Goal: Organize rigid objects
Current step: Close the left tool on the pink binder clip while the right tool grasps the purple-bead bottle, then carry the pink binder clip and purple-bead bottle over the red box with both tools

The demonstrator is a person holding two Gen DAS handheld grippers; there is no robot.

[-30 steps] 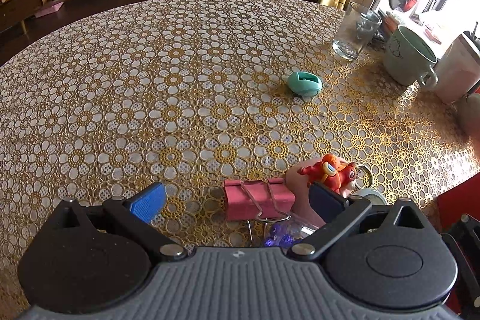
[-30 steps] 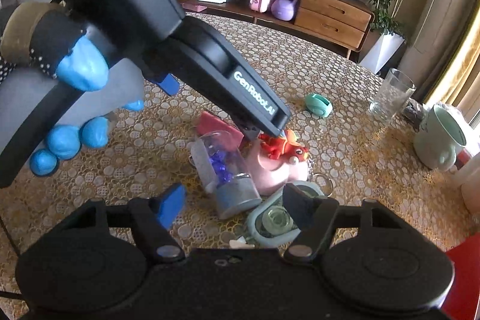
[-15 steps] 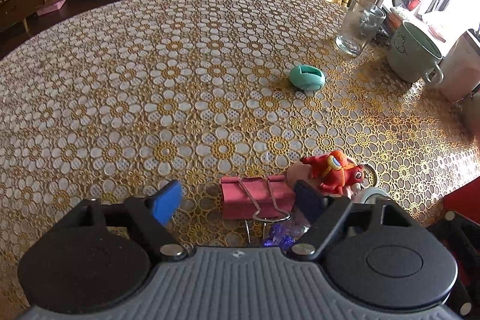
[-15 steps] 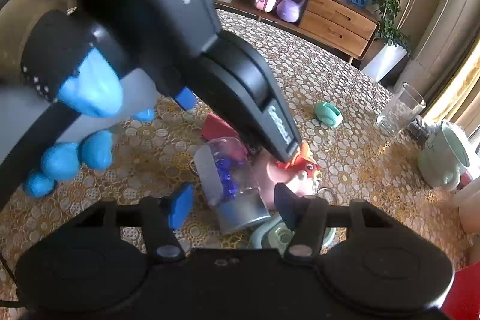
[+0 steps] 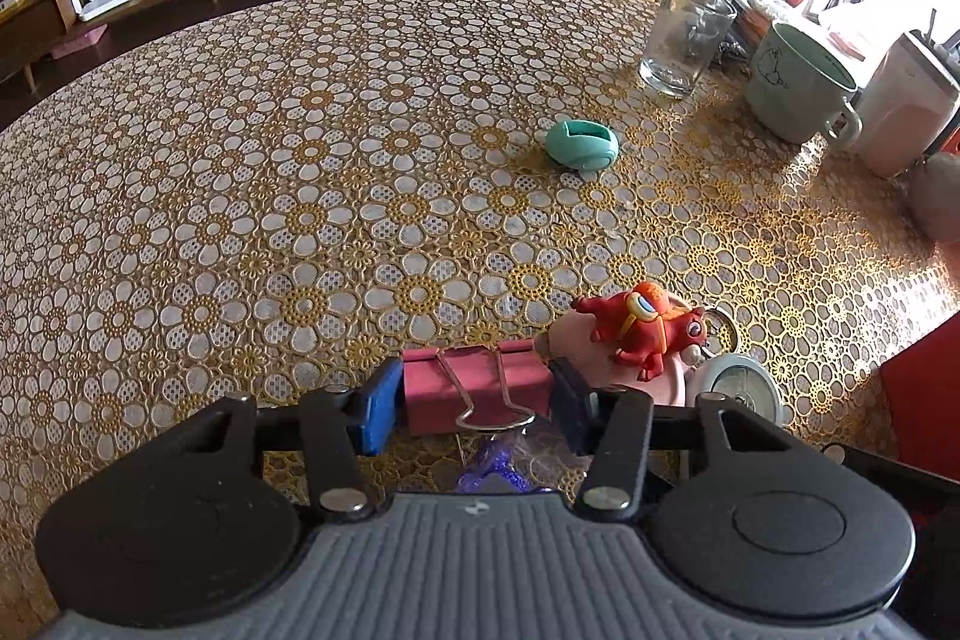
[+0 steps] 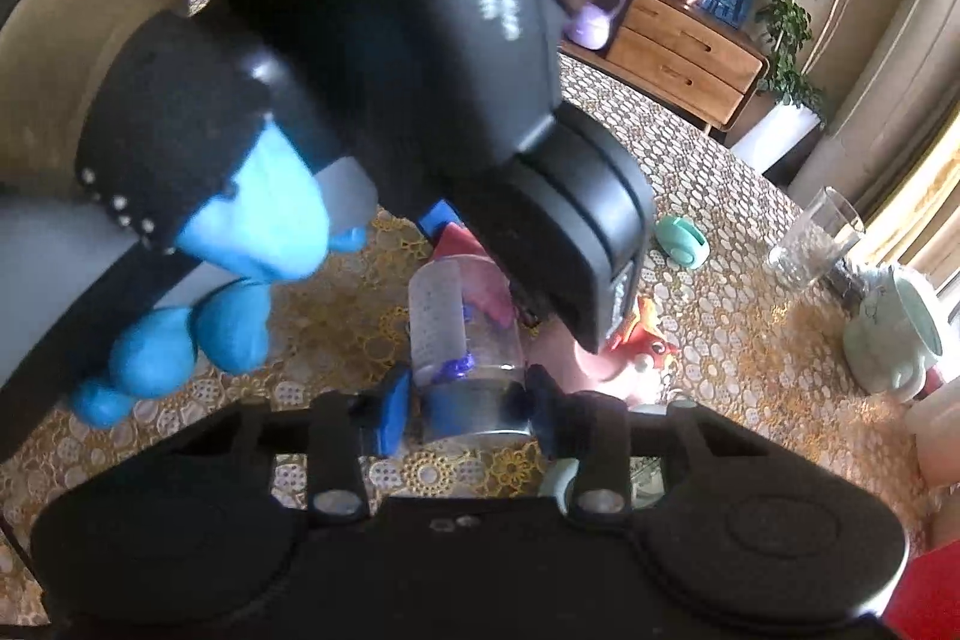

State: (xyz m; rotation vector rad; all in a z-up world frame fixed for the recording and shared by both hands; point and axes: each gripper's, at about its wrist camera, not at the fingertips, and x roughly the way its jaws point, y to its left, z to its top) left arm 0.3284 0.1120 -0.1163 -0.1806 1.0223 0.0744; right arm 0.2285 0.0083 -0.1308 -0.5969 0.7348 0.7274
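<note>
On the floral tabletop, the left gripper clamps a pink binder clip while the right gripper grasps a clear jar just beside it; lifting together risks collision, judging by how closely they crowd.

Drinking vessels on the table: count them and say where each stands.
2. A clear glass stands at the table's far right edge; a pale green mug stands just right of it. The white container beyond may be another, but that is unclear.
</note>
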